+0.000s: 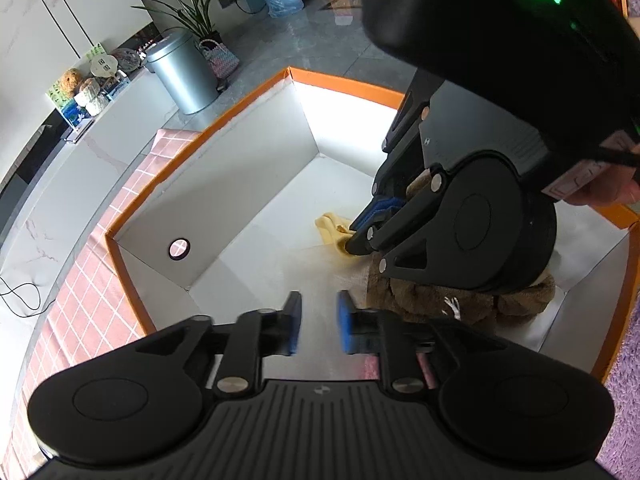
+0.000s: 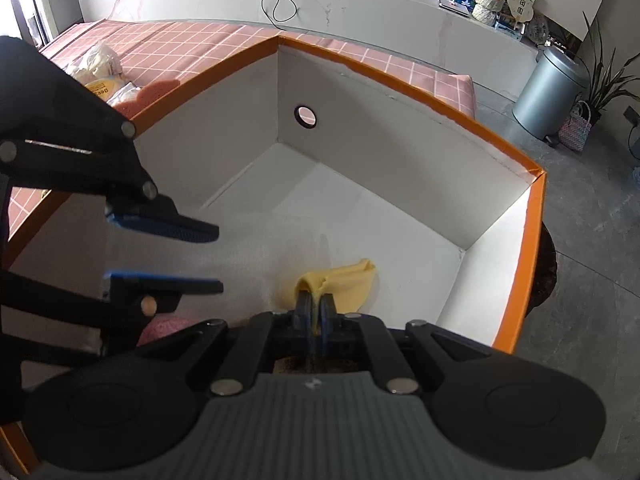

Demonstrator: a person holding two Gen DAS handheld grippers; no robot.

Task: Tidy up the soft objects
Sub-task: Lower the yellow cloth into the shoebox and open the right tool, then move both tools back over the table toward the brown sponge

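Inside orange-rimmed white box (image 2: 400, 160) on pink checked cloth (image 2: 180, 44): brown plush fabric (image 1: 432, 300) lies bunched against near wall. Yellow cloth (image 2: 352, 284) rests on box floor, edge pinched in right gripper (image 2: 316, 308), jaws nearly together. Left gripper (image 1: 318, 328) hovers alongside, jaws narrowly apart, empty.

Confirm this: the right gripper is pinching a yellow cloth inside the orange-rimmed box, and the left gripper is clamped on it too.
Not quite. The left gripper holds nothing; the left wrist view shows its fingers apart. The right gripper does pinch the yellow cloth inside the orange-rimmed box.
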